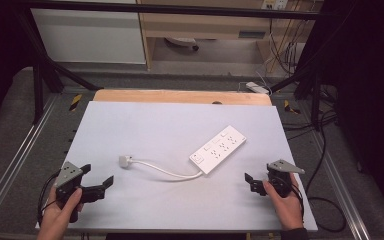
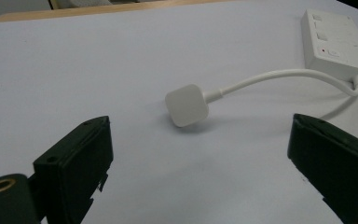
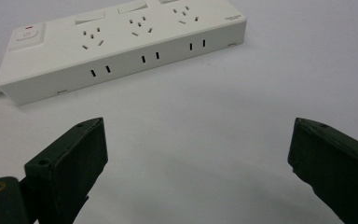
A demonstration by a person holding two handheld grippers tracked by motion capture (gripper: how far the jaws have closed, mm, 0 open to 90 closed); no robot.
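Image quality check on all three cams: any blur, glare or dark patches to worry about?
High view: table evenly lit, surroundings very dark, slightly soft overall. Left gripper view: plug fairly sharp with a faint shadow beneath, near jaws blurred. Right gripper view: power strip in focus, sockets legible, no glare; jaws soft and dark.

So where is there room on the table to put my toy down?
Plenty: the whole far left of the white table top, beyond the plug, is bare. So is the near strip between the left gripper and the right gripper, both open. The busy spot is right of the middle, where the power strip and its cable lie.
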